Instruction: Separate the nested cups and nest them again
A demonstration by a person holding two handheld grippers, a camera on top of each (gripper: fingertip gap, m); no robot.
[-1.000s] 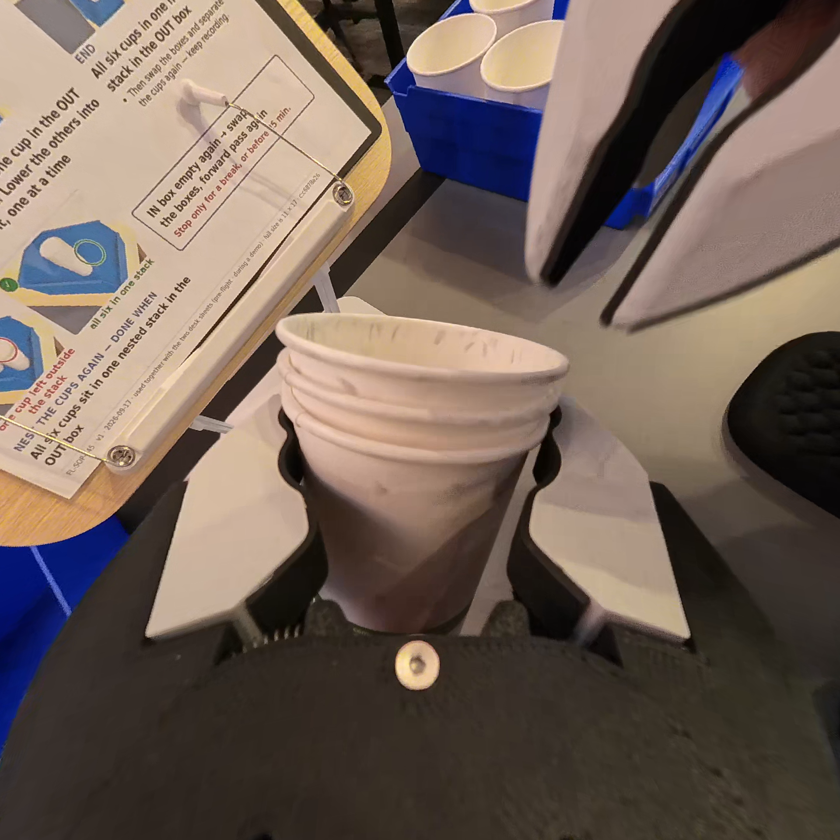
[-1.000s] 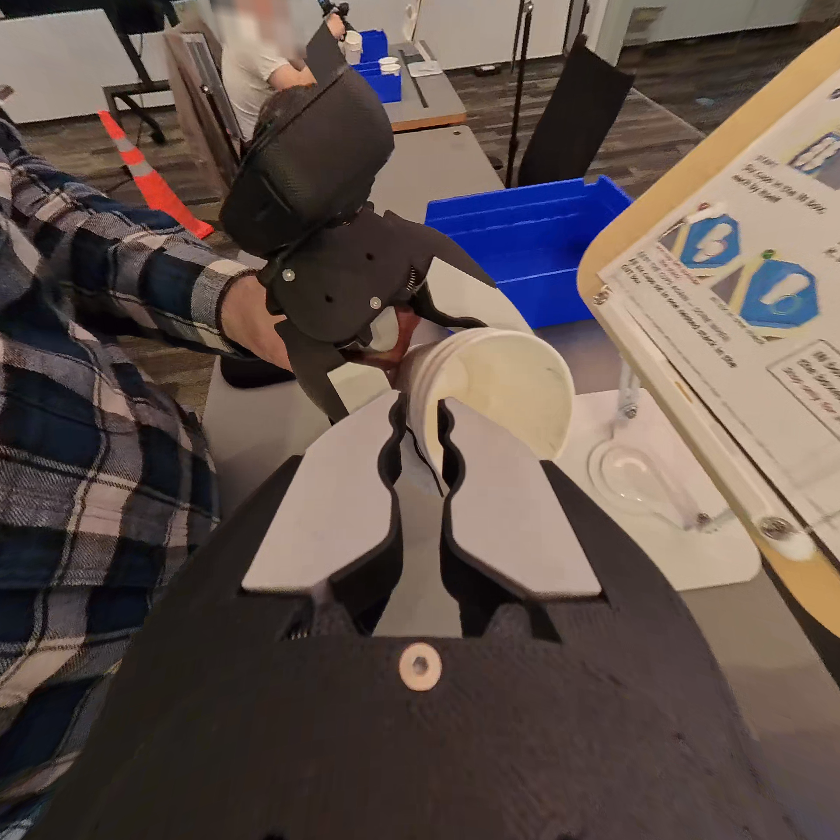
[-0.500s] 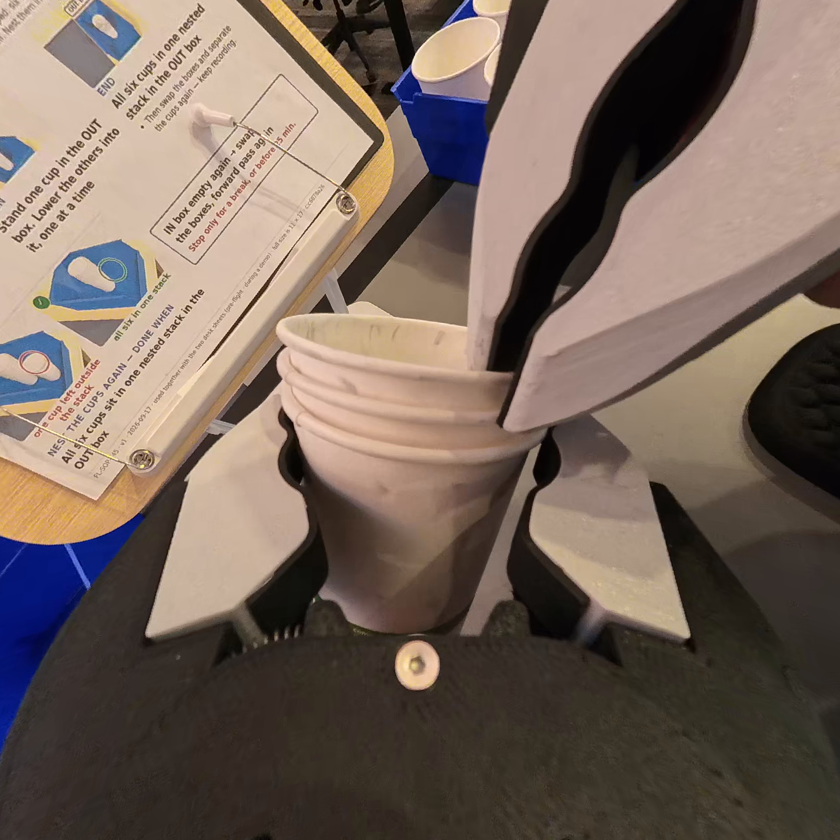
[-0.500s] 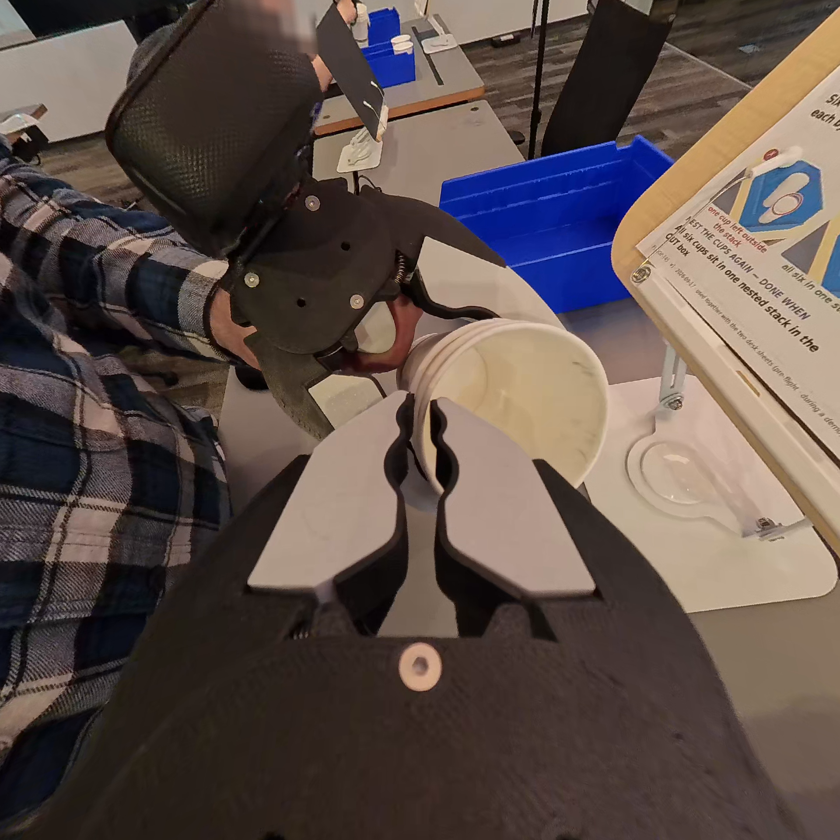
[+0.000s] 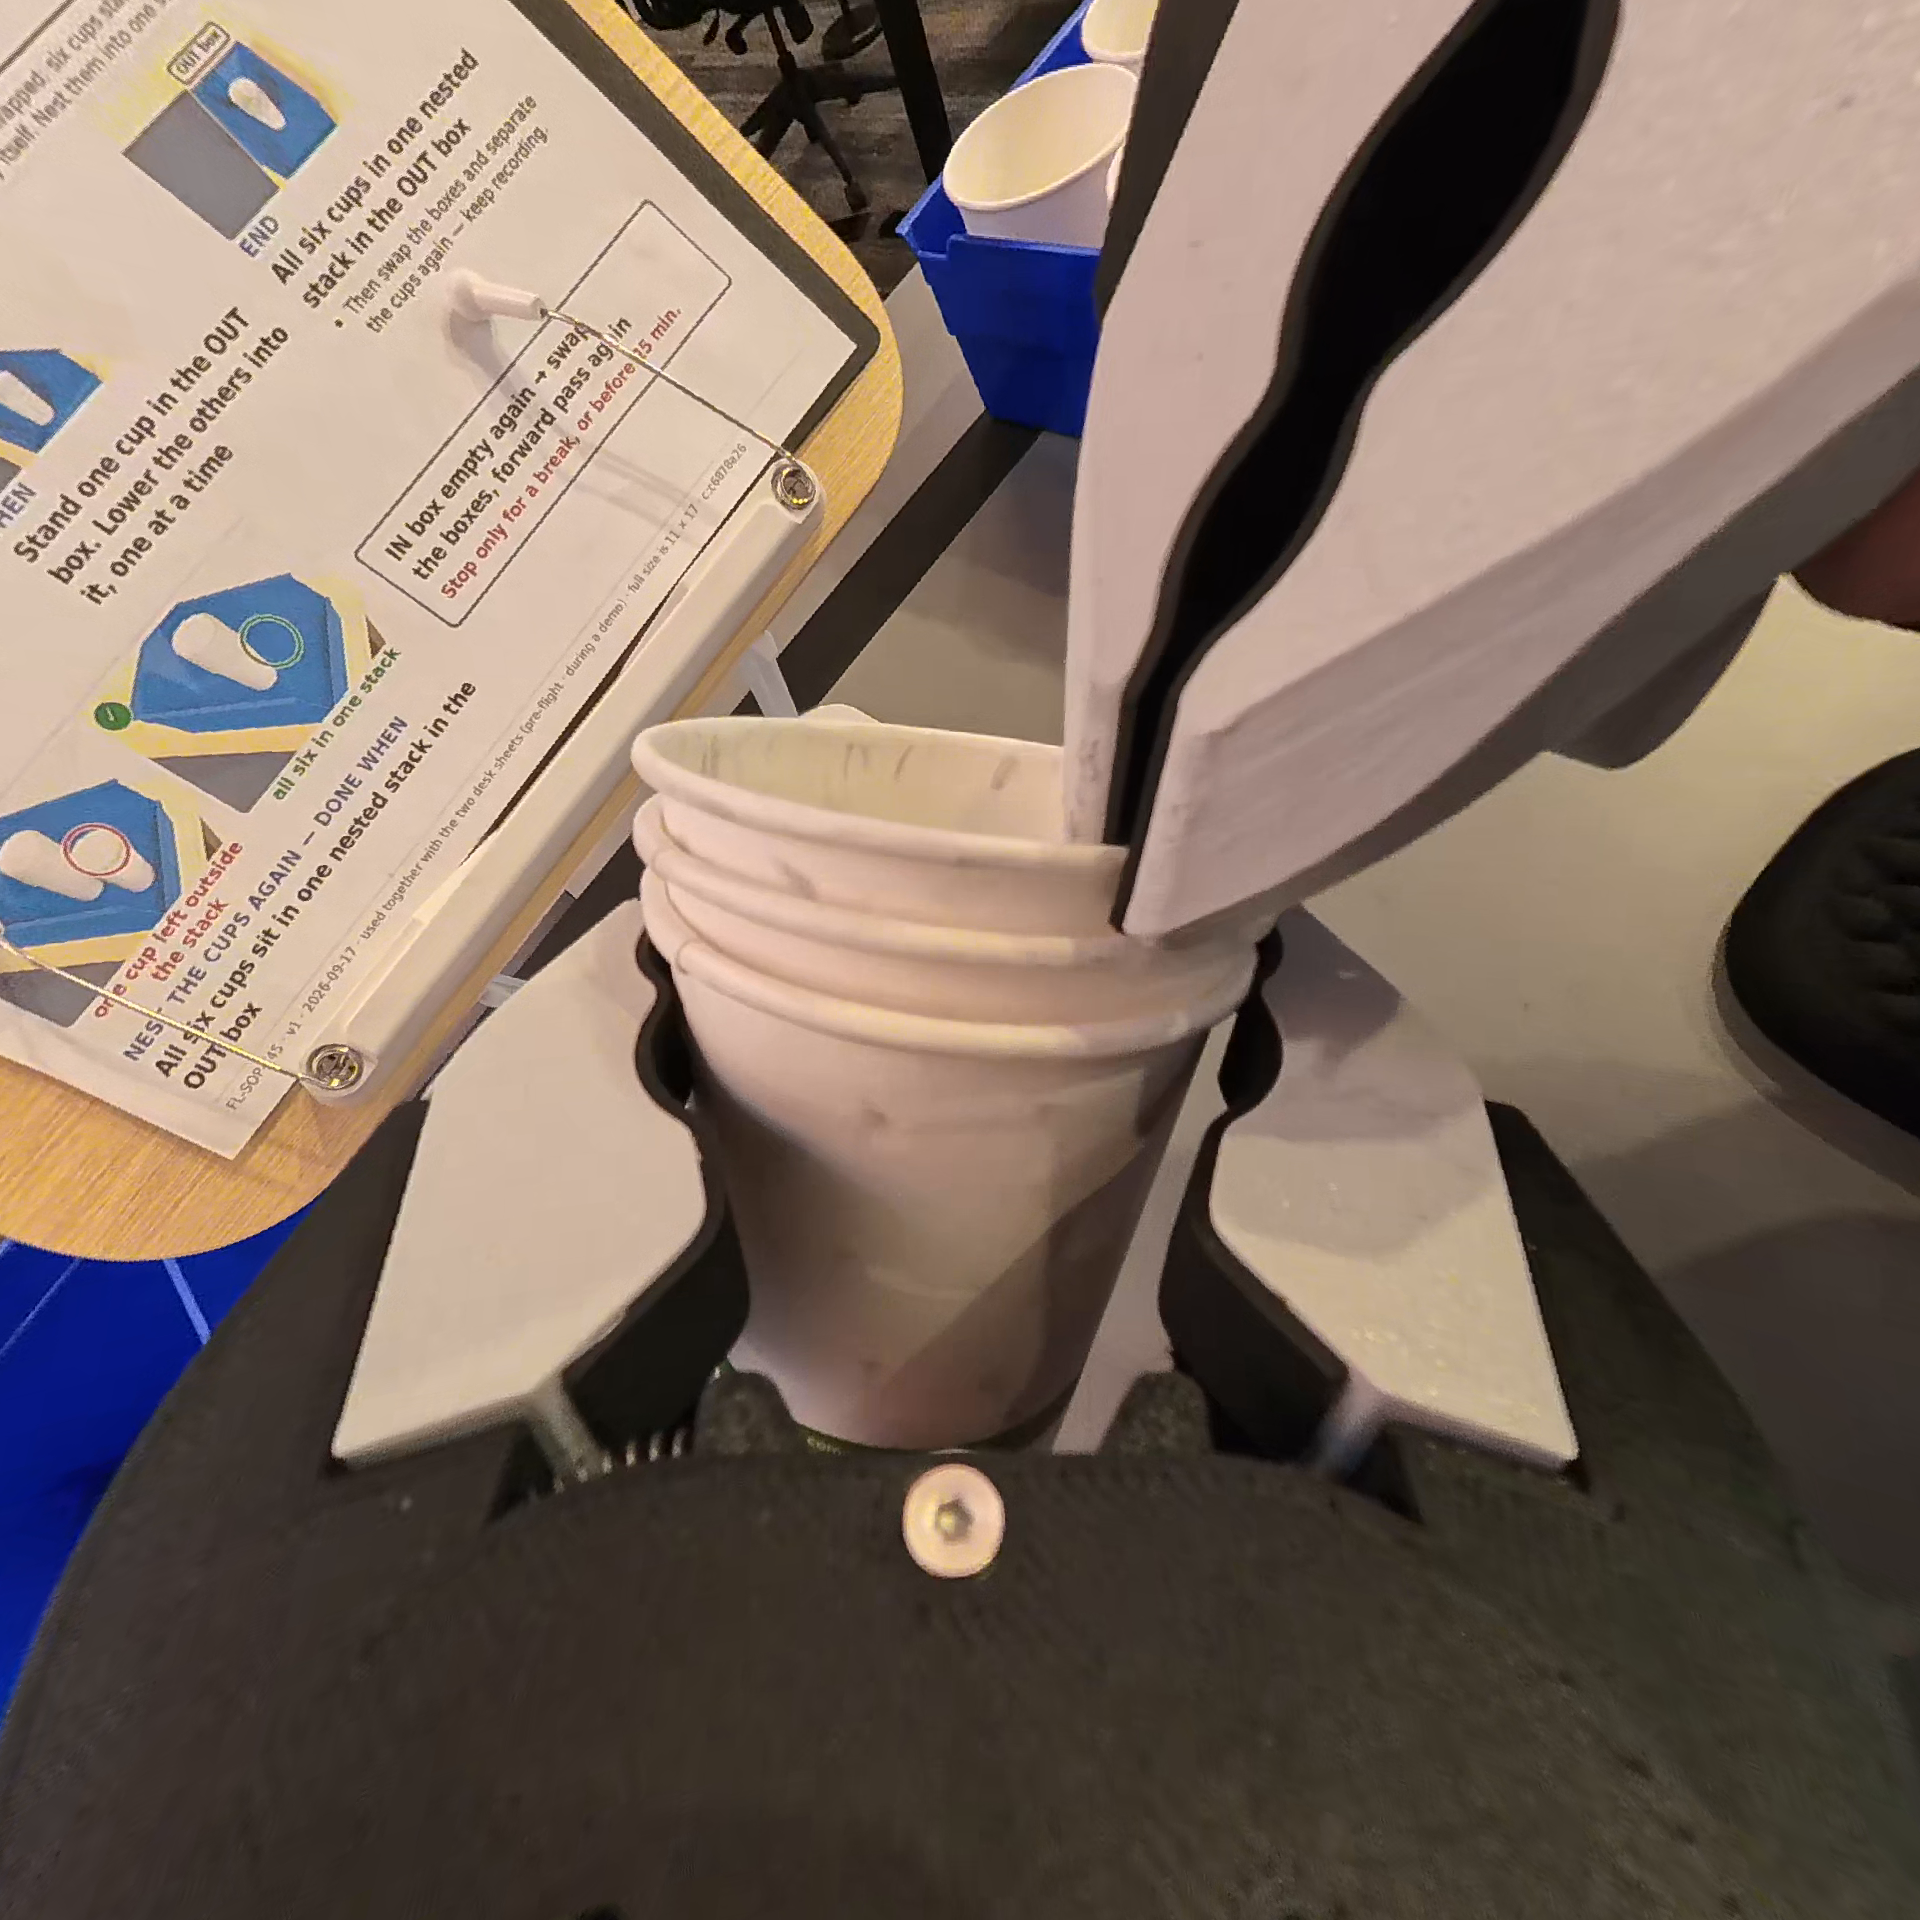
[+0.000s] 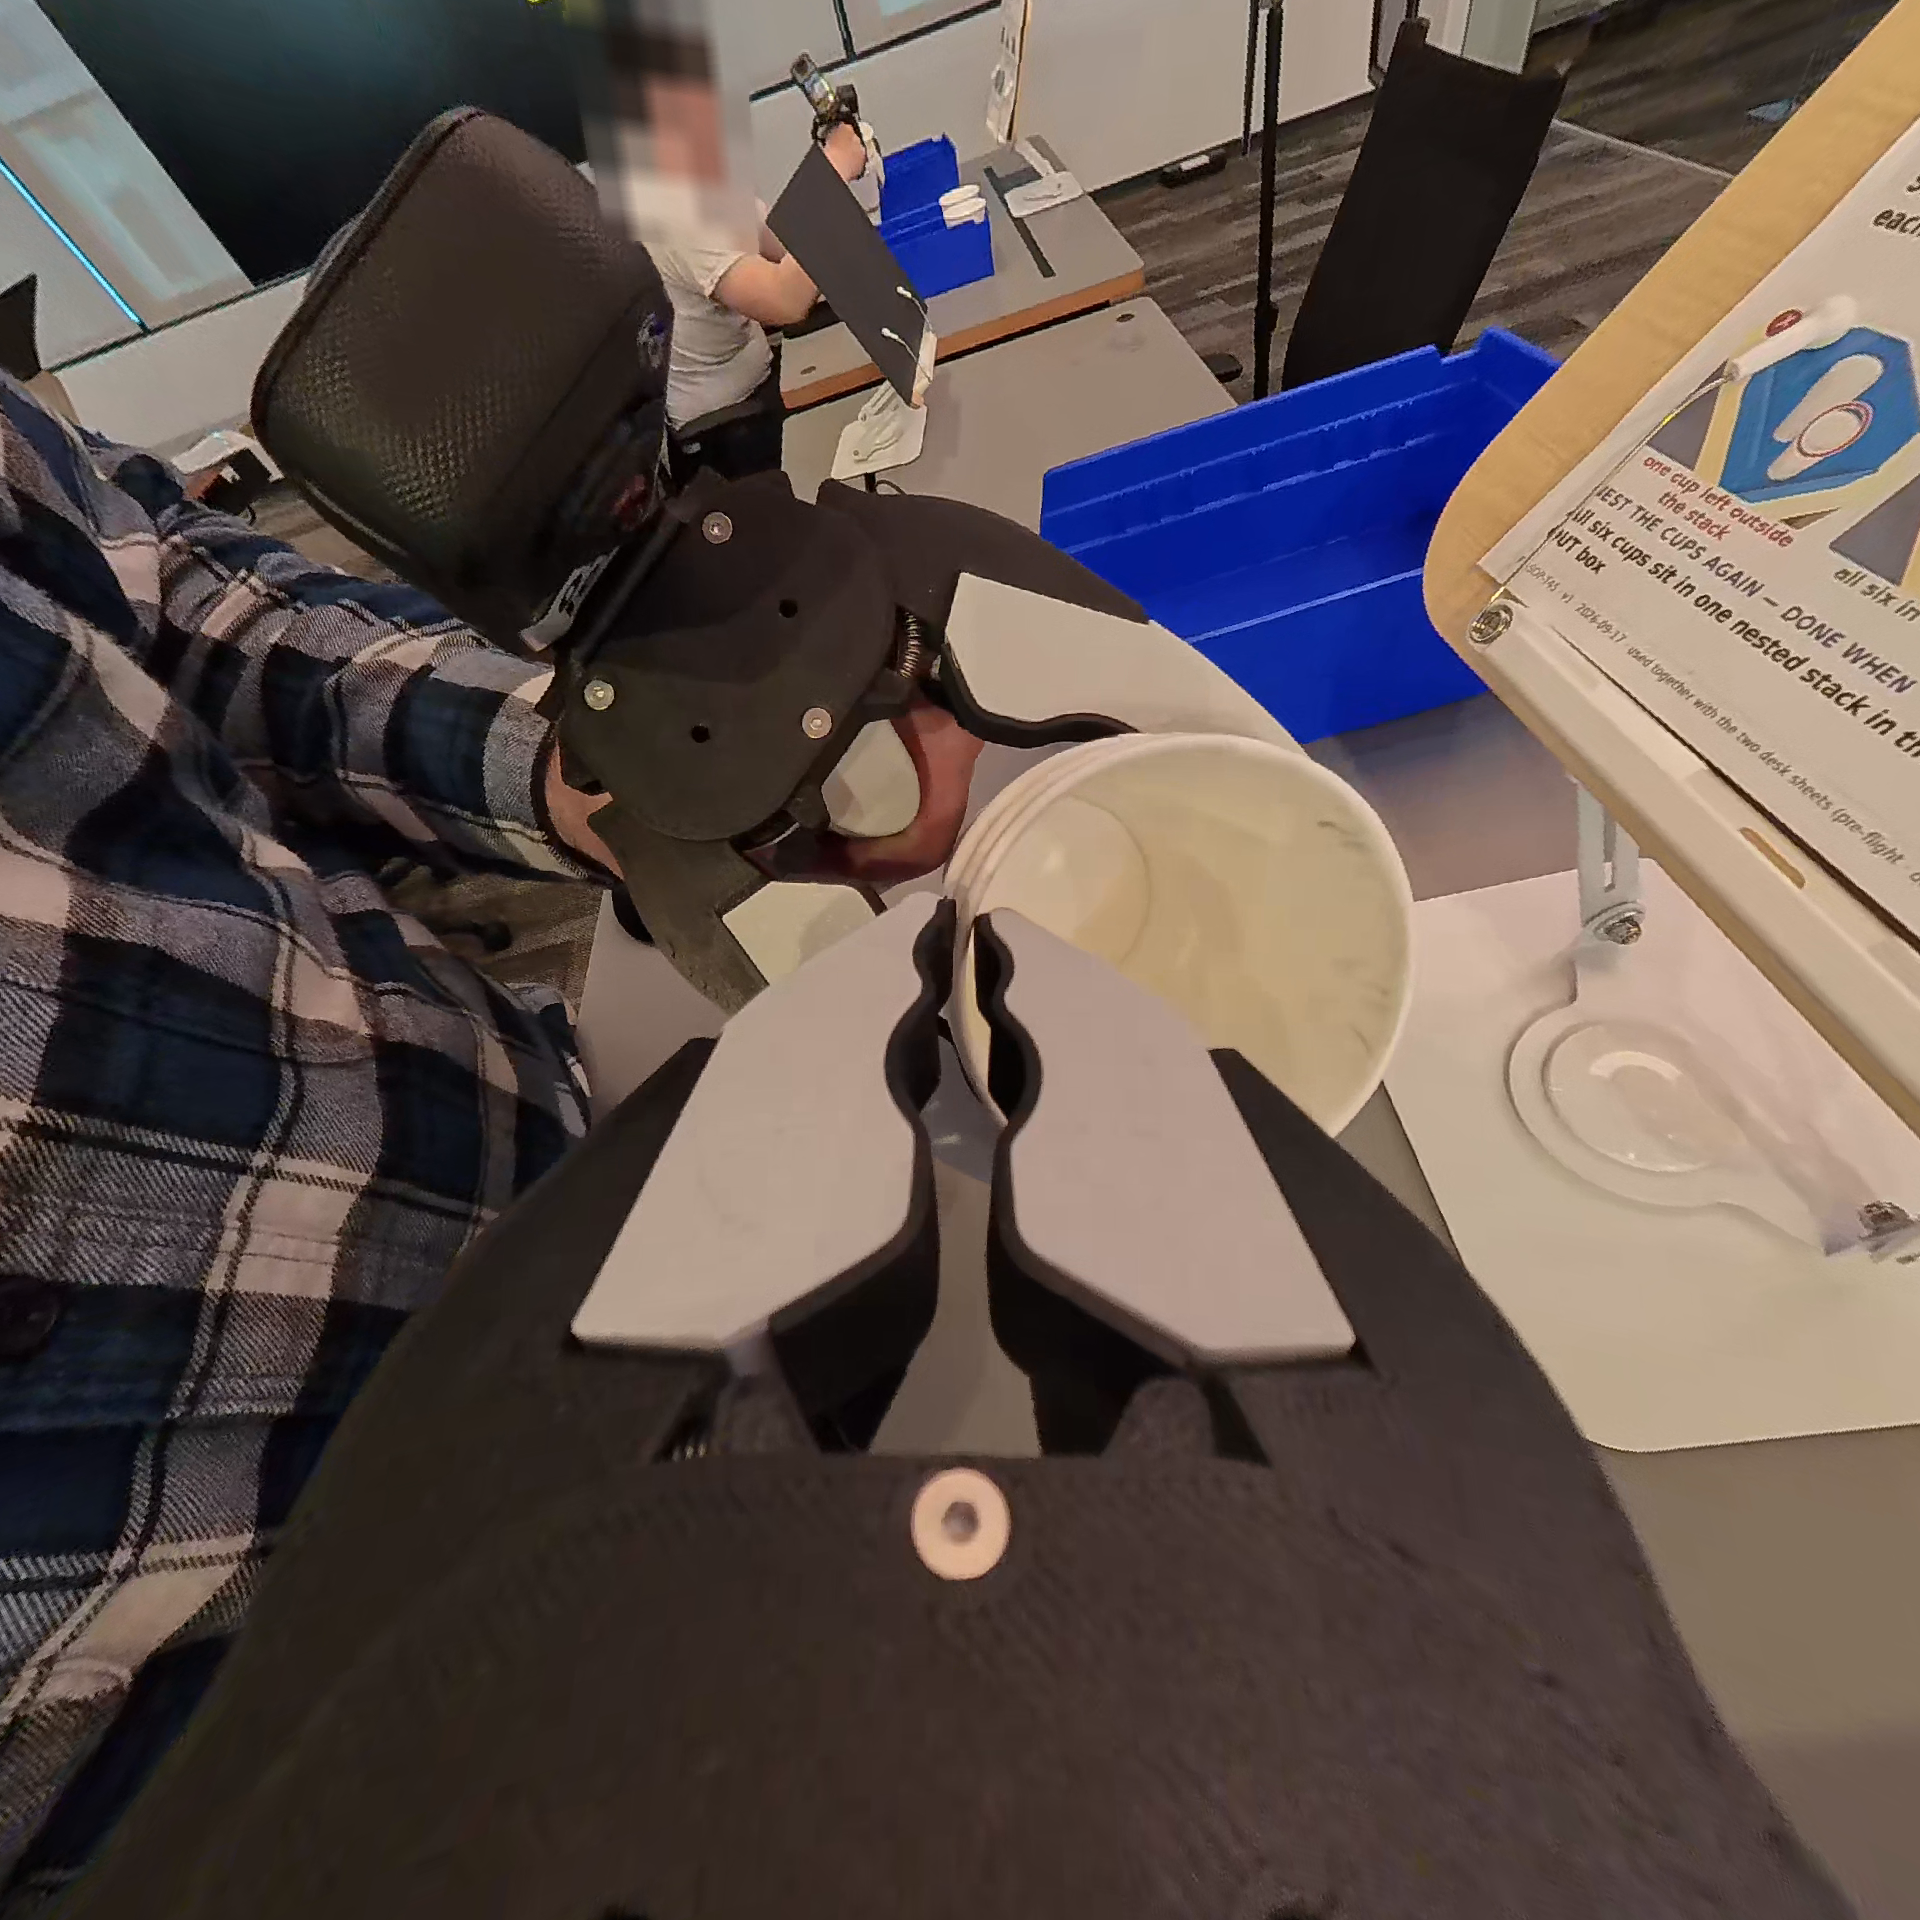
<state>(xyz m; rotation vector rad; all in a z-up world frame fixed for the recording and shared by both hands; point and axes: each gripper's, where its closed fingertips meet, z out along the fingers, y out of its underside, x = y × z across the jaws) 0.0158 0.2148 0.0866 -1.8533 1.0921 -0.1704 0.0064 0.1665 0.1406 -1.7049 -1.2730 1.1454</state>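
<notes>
The right tool (image 5: 1117, 883) hides part of the top cup's rim (image 5: 862, 831). Beyond it, the blue bin (image 5: 997, 312) with loose cups is cut off by the edge.

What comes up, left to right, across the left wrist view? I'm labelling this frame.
Instruction sheet on its wooden board → stack of nested white cups held in the left tongs → right tongs pinching the top cup's rim → black chair seat.

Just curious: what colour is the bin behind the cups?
Blue bin, clearest in the right wrist view.
</notes>
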